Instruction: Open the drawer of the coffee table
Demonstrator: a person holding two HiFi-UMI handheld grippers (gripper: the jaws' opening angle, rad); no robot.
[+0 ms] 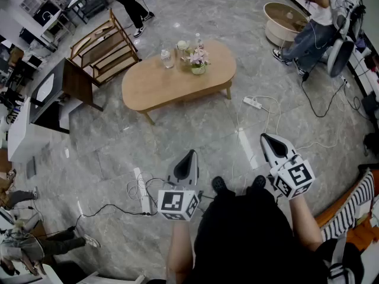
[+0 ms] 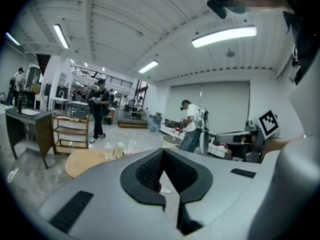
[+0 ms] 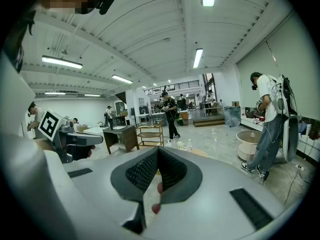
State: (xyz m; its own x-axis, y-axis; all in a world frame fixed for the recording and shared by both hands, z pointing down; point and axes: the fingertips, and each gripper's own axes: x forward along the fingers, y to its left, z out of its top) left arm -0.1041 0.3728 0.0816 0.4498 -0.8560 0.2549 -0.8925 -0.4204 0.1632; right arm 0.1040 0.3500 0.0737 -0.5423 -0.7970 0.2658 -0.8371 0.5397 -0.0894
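Note:
The oval wooden coffee table [image 1: 172, 84] stands on the marble floor well ahead of me, with bottles [image 1: 167, 58] and a small flower pot [image 1: 198, 61] on top. No drawer shows from this side. My left gripper [image 1: 188, 154] and right gripper [image 1: 267, 138] are held low in front of my body, far short of the table, both shut with nothing between their jaws. In the left gripper view the left gripper [image 2: 163, 152] points toward the table [image 2: 82, 161]. In the right gripper view the right gripper [image 3: 158, 149] has its pads together.
Power strips and cables lie on the floor between me and the table [image 1: 144, 191], [image 1: 245, 146], [image 1: 253, 102]. A wooden shelf rack [image 1: 103, 47] and a dark desk [image 1: 71, 83] stand at left. A round white table [image 1: 284, 20] and a person [image 1: 317, 22] are at the far right.

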